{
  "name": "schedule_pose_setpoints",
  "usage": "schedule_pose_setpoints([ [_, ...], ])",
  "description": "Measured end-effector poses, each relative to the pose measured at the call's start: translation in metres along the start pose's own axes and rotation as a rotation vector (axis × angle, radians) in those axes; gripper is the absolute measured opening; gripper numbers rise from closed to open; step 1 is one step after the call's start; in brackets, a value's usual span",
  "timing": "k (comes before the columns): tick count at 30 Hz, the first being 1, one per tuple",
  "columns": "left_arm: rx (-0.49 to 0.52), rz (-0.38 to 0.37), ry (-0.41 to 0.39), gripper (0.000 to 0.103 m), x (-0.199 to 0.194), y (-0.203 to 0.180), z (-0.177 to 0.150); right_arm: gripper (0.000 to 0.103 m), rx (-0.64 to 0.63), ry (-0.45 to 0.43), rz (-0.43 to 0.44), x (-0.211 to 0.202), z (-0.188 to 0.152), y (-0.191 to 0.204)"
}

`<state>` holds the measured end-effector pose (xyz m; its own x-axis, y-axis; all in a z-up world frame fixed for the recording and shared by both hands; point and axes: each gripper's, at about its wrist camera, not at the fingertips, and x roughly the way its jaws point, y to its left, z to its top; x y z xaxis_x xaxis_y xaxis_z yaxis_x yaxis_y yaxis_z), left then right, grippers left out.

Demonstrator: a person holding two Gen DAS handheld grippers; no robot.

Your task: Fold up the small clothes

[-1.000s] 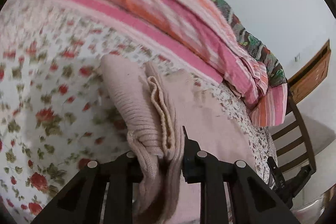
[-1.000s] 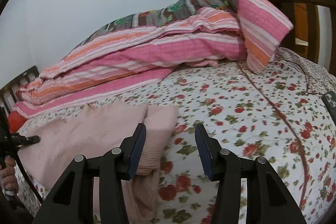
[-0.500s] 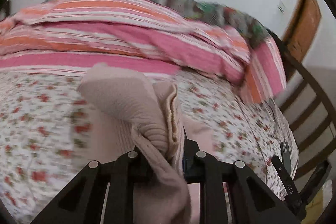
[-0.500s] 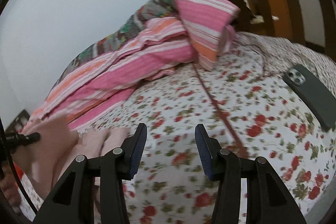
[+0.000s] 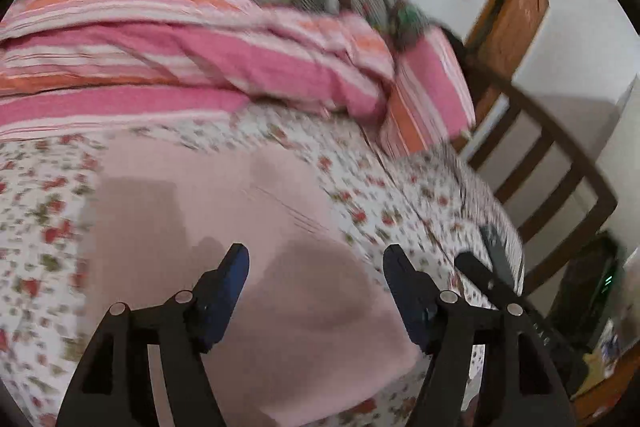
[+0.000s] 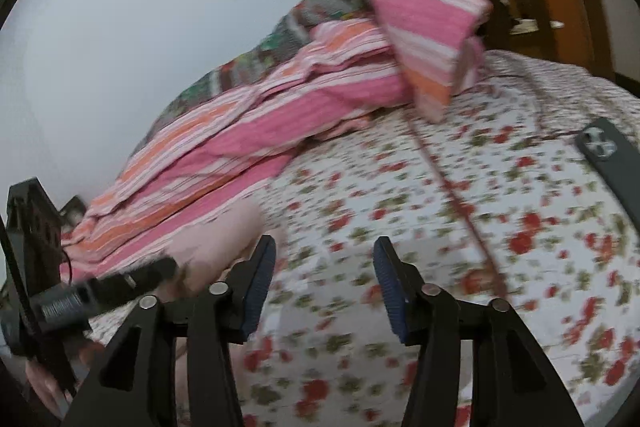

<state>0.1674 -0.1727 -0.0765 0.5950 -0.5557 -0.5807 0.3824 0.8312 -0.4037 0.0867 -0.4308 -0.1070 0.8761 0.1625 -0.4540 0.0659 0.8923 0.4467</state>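
A pale pink knitted garment (image 5: 224, 219) lies folded flat on the flowered bedsheet (image 5: 384, 203). My left gripper (image 5: 316, 263) hovers just above its near half, jaws opening wide, with nothing pinched between the blue pads. In the right wrist view only the garment's far end (image 6: 224, 239) shows at the left, partly behind the other gripper's black body (image 6: 60, 291). My right gripper (image 6: 324, 259) is over bare sheet to the right of the garment, jaws opening and nothing between them.
A rolled pink and orange striped quilt (image 5: 208, 67) runs along the far side of the bed. A dark phone (image 6: 612, 163) lies on the sheet at the right. A wooden chair (image 5: 548, 163) and a door (image 5: 508, 7) stand past the bed's edge.
My left gripper carried the garment's bunched edge across, then let go; the garment now lies flat below the open jaws. My right gripper swung to the right, away from the garment, and widened slightly.
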Motion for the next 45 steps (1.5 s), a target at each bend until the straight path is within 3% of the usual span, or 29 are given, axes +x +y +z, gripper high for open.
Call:
schedule_pose_setpoints([
  [5,-0.056,0.105,-0.015,0.069,-0.023,0.065,-0.005,0.056,-0.033,0.029,0.123,0.013,-0.008,0.038],
  [10,-0.081,0.075,0.065,0.069,-0.018,0.103,-0.039,0.055,-0.063,0.078,0.197,0.035,-0.021,0.070],
  [11,-0.077,0.061,0.070,0.069,-0.017,0.105,-0.044,0.051,-0.094,0.105,0.166,0.042,-0.025,0.078],
  [12,-0.069,0.042,0.073,0.069,-0.019,0.106,-0.050,0.035,-0.116,0.121,0.136,0.047,-0.028,0.082],
  [14,-0.056,0.027,0.080,0.069,-0.020,0.105,-0.055,0.015,-0.201,0.155,0.007,0.058,-0.041,0.091],
  [16,-0.036,0.015,0.093,0.069,-0.024,0.102,-0.058,0.011,-0.214,0.180,-0.036,0.055,-0.050,0.091],
  [18,-0.003,0.008,0.097,0.069,-0.031,0.097,-0.059,0.006,-0.207,0.165,0.006,0.043,-0.050,0.091],
  [19,0.009,0.003,0.098,0.069,-0.033,0.095,-0.060,0.005,-0.222,0.154,0.029,0.035,-0.050,0.092],
  [21,0.035,0.001,0.114,0.069,-0.039,0.094,-0.068,0.005,-0.253,0.170,-0.007,0.038,-0.056,0.089],
  [24,0.084,0.009,0.132,0.069,-0.046,0.089,-0.085,0.005,-0.158,0.222,0.006,0.050,-0.061,0.072],
  [29,0.174,0.057,0.147,0.068,-0.045,0.075,-0.101,0.010,-0.151,0.176,0.038,0.028,-0.048,0.081],
  [33,0.228,0.119,0.118,0.067,-0.036,0.054,-0.097,0.028,-0.139,0.204,0.065,0.032,-0.049,0.090],
  [34,0.254,0.163,0.102,0.065,-0.033,0.047,-0.094,0.028,-0.130,0.211,0.068,0.034,-0.050,0.090],
  [37,0.301,0.205,0.085,0.042,-0.029,0.038,-0.093,0.026,-0.107,0.265,0.072,0.047,-0.053,0.090],
  [38,0.314,0.220,0.081,0.027,-0.030,0.039,-0.092,0.015,-0.114,0.262,0.073,0.046,-0.054,0.090],
  [39,0.308,0.214,0.061,0.023,-0.036,0.043,-0.091,0.005,-0.122,0.239,0.080,0.041,-0.053,0.090],
  [41,0.205,0.138,0.008,0.020,-0.053,0.068,-0.087,0.005,-0.130,0.157,0.112,0.020,-0.050,0.084],
  [43,0.142,0.095,0.044,0.019,-0.053,0.089,-0.089,0.004,-0.134,0.200,0.105,0.022,-0.054,0.081],
  [45,0.153,0.104,0.054,0.020,-0.050,0.090,-0.094,0.004,-0.176,0.254,0.053,0.032,-0.066,0.088],
])
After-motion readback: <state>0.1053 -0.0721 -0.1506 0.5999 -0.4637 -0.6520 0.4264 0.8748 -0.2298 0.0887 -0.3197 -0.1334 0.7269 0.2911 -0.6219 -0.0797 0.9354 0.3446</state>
